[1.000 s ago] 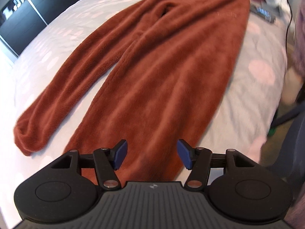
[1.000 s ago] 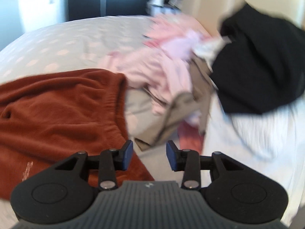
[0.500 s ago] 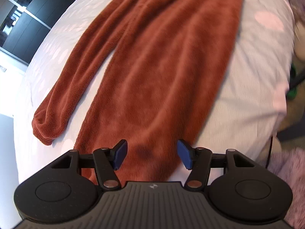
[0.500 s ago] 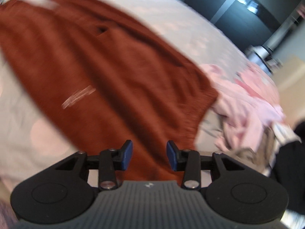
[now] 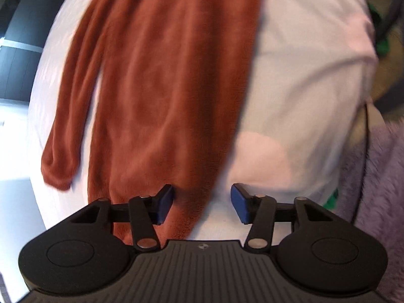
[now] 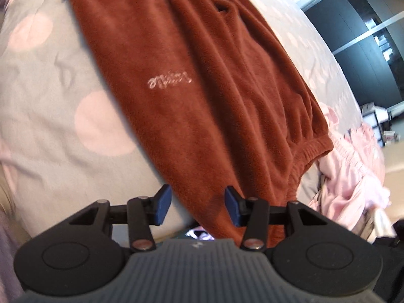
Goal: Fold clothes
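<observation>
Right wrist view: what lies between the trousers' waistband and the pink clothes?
A narrow strip of bare bedsheet; trousers and pink clothes lie apart.

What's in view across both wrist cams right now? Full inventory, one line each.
Fleece pants: 1, rust brown, spread flat on the bed, white embroidered script near the waistband.
Bed cover: 1, pale grey with pink dots, under the pants.
Clothes pile: pink garments, heaped past the waistband.
Wardrobe: dark, beyond the bed.
Fuzzy fabric: lilac, at the bed's right edge.
Left gripper: black with blue pads, open, over a pant leg's edge.
Right gripper: same, open, over the waistband side.
</observation>
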